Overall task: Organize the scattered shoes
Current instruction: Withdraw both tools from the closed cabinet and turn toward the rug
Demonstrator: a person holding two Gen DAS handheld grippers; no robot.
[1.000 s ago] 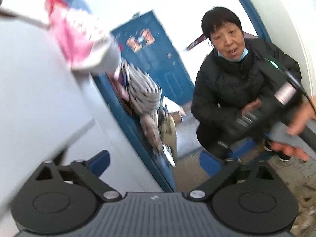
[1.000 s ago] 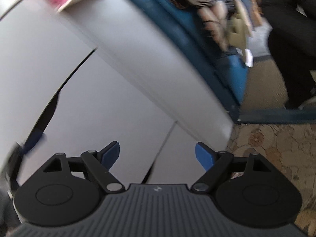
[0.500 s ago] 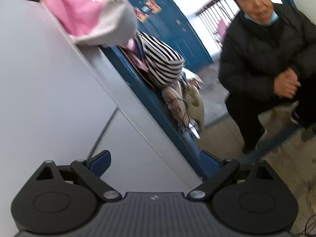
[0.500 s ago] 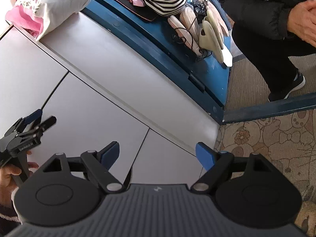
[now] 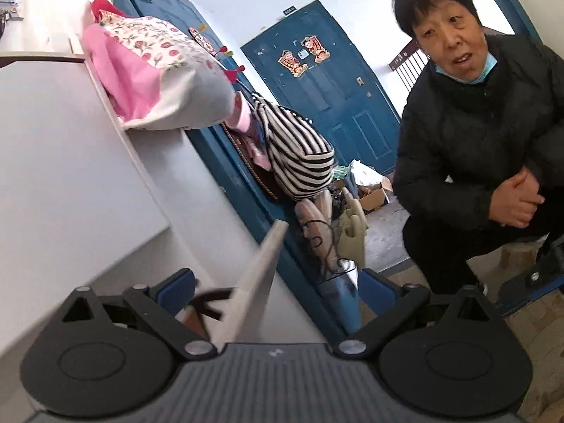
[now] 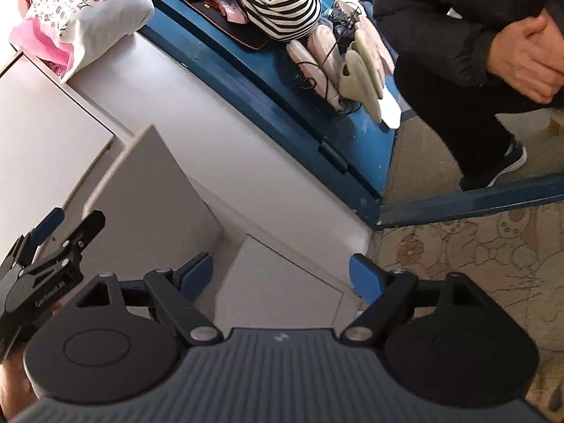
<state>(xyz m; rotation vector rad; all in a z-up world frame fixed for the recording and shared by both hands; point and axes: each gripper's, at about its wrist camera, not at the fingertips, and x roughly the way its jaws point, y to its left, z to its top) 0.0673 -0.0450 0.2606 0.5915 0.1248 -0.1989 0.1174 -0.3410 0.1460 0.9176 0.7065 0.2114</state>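
left wrist view: the left gripper (image 5: 278, 287) has its jaws spread wide, and the edge of a white cabinet door (image 5: 253, 289) swung ajar stands between the blue pads; contact with either pad cannot be told. a dark strappy shoe (image 5: 208, 305), blurred, shows in the opening at about 8 o'clock from the door edge.

right wrist view: the right gripper (image 6: 280, 276) is released, jaws wide, nothing between them, facing the white shoe cabinet (image 6: 268, 271). the left gripper appears at 9 o'clock beside the open door (image 6: 148, 197). pale slippers (image 6: 356, 60) hang on the blue entry door (image 6: 268, 81) at 1 o'clock, below a striped bag (image 6: 275, 3). a floral pillow (image 6: 84, 17) lies on the cabinet top at 11 o'clock. a person in black (image 6: 458, 28) crouches at 2 o'clock, hands clasped.
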